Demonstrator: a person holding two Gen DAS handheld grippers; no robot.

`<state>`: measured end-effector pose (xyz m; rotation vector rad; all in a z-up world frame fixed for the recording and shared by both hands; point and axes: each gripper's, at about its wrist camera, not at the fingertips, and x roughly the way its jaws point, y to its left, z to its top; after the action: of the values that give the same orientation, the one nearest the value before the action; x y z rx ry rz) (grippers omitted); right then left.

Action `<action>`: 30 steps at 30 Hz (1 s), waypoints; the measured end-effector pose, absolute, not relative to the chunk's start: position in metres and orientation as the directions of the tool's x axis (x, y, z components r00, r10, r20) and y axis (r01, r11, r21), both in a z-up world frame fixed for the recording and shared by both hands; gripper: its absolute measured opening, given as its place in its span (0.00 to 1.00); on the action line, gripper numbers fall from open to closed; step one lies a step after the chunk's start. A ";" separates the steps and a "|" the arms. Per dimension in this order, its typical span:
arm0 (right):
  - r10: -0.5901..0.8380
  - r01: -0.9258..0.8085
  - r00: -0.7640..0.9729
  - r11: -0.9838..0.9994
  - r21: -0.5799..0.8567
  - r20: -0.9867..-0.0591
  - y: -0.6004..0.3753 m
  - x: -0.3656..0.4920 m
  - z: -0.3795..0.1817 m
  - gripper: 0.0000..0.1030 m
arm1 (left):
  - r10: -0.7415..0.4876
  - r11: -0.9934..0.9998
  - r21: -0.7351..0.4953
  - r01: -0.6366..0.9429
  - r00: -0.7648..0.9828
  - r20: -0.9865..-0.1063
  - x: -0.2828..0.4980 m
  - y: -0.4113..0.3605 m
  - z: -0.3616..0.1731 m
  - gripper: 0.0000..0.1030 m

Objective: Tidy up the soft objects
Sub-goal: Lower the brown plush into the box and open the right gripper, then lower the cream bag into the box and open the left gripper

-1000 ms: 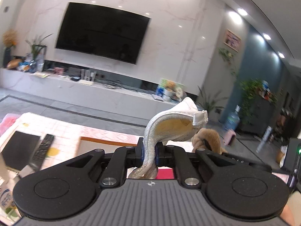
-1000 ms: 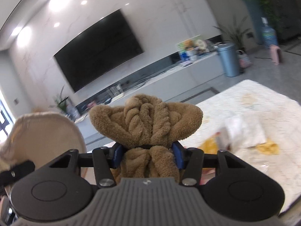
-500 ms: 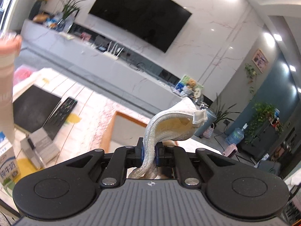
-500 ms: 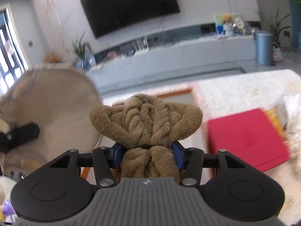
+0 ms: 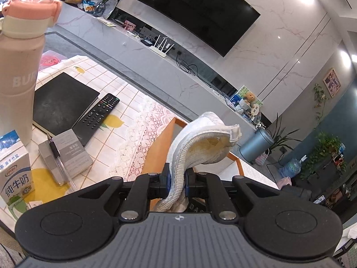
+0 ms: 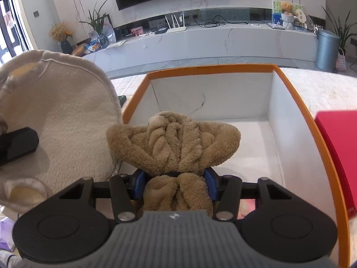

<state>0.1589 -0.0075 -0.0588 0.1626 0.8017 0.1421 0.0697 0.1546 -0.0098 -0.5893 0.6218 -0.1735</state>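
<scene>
My left gripper (image 5: 177, 179) is shut on a cream fabric slipper (image 5: 200, 143), held up over the near left corner of an orange-rimmed white box (image 5: 156, 149). The slipper also shows at the left of the right wrist view (image 6: 67, 111). My right gripper (image 6: 175, 179) is shut on a brown fluffy towel (image 6: 174, 143), bunched between the blue pads, held above the open box (image 6: 308, 129), whose white inside is bare.
On the tablecloth left of the box lie a remote (image 5: 98, 116), a black pad (image 5: 60, 105), a grey booklet with a pen (image 5: 64, 156), a milk carton (image 5: 14, 178) and a tall pink-lidded bottle (image 5: 20, 44). A red box (image 6: 339, 147) sits right of the orange box.
Both grippers have tilted down and moved toward the orange box, which now fills the right wrist view. The slipper and the towel stay gripped as before.
</scene>
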 end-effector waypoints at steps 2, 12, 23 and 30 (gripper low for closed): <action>0.176 -0.070 0.687 0.982 0.176 -0.705 -0.004 0.160 -0.059 0.52 | -0.319 0.827 -0.562 -0.022 0.804 -0.502 0.070 0.154 -0.009 0.13; 0.202 -0.133 0.693 0.979 0.152 -0.692 0.003 0.146 -0.054 0.84 | -0.302 0.836 -0.548 -0.028 0.810 -0.503 0.066 0.149 -0.004 0.13; 0.147 -0.103 0.733 0.989 0.105 -0.665 -0.024 0.110 -0.035 0.95 | -0.353 0.818 -0.575 0.034 0.818 -0.454 0.054 0.125 0.010 0.13; 0.059 -0.057 0.764 0.998 0.023 -0.643 -0.057 0.083 -0.022 0.95 | -0.469 0.790 -0.596 0.146 0.769 -0.433 0.061 0.083 0.011 0.13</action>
<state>0.0831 -0.0567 -0.0217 0.0025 0.6986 0.0631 0.0608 0.0828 0.0110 -0.5702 0.6072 -0.3541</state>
